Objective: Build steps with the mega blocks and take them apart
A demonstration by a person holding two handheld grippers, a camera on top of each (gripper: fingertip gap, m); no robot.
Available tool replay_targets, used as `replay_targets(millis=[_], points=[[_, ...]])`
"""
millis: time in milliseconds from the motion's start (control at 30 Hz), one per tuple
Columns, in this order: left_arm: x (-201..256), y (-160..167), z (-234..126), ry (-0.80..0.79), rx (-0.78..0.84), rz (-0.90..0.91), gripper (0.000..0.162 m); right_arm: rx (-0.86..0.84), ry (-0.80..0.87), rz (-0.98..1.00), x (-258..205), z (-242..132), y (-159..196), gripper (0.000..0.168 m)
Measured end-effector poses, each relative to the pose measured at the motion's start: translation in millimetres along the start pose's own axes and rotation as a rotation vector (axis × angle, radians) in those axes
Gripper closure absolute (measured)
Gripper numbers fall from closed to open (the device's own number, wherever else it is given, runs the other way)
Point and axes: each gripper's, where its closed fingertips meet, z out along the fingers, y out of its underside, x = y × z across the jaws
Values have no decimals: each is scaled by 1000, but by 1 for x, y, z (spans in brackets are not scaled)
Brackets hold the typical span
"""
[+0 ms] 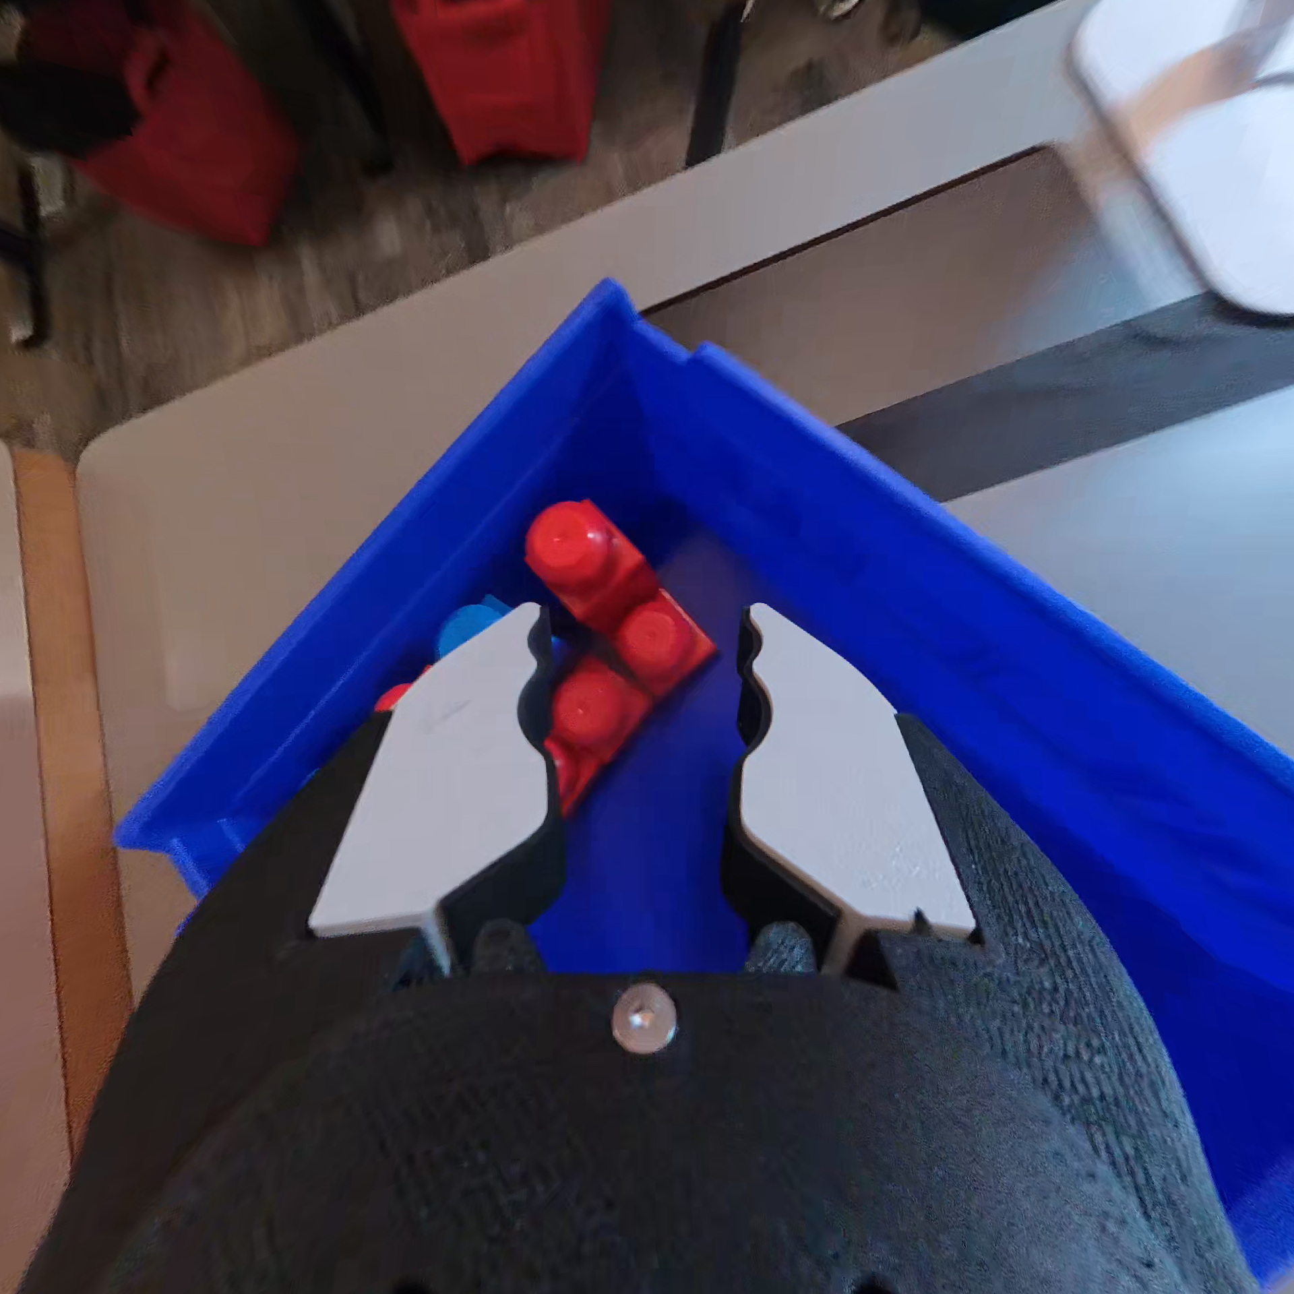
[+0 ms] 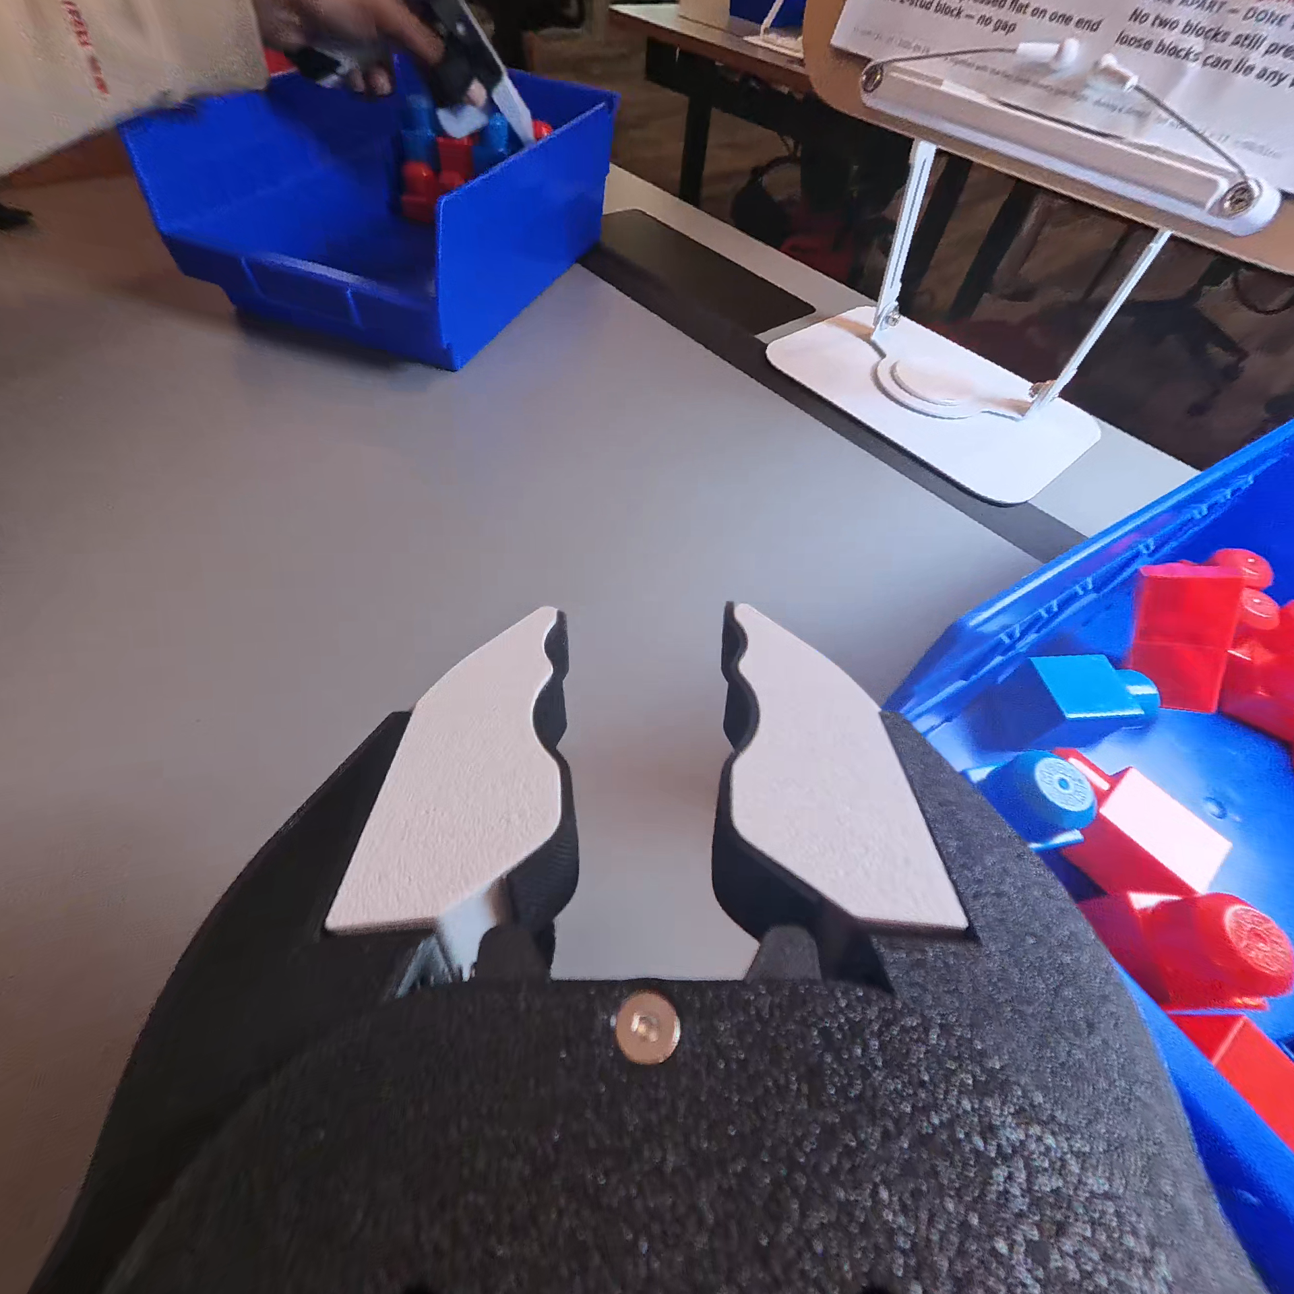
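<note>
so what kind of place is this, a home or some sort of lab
Probably a lab or office workspace set up for recording, not a home. A plain grey table holds blue parts bins of toy blocks, and a white document stand props up a printed instruction sheet.

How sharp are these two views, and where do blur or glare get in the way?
Left wrist view: motion-smeared throughout; the blue bin and red blocks have soft edges, and the white object at top right is streaked. Right wrist view: the right gripper and table are crisp, the far bin with the left gripper is blurred, and wide-angle bending shows at the edges. No troublesome glare in either.
</note>
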Motion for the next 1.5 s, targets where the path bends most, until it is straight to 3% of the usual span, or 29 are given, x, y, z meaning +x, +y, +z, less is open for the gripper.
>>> replay_targets(millis=[133,200,400,567,700,767,900,967,1100,1200,1333,1433,1500], points=[[-13,7,43,-87,-93,-75,109,-16,-26,6,-5,3,7,126],[-16,7,54,-111,-102,-124,119,-20,-41,13,-8,4,9,127],[-10,2,56,-110,-67,-87,120,-13,-67,14,-14,4,10,128],[16,-45,-14,42,257,-74,121,60,-84,10,-19,-3,-3,129],[105,-79,-132,418,691,101,123,157,-181,27,-38,-9,-22,127],[164,-70,-192,624,848,228,123,199,-265,42,-54,-12,-32,124],[273,-17,-270,1015,948,379,123,251,-454,90,-88,-20,-47,118],[319,15,-289,1154,934,447,123,264,-514,102,-101,-23,-50,116],[386,66,-296,1286,869,576,123,253,-619,81,-129,-27,-52,109],[407,80,-294,1356,832,585,123,219,-644,22,-145,-23,-44,130],[403,78,-292,1339,855,553,125,160,-663,21,-142,-22,-33,132],[360,51,-316,1391,1001,312,125,63,-577,-52,-124,-10,-5,132],[338,46,-311,1298,1034,284,125,57,-515,-31,-104,-6,-4,132]])
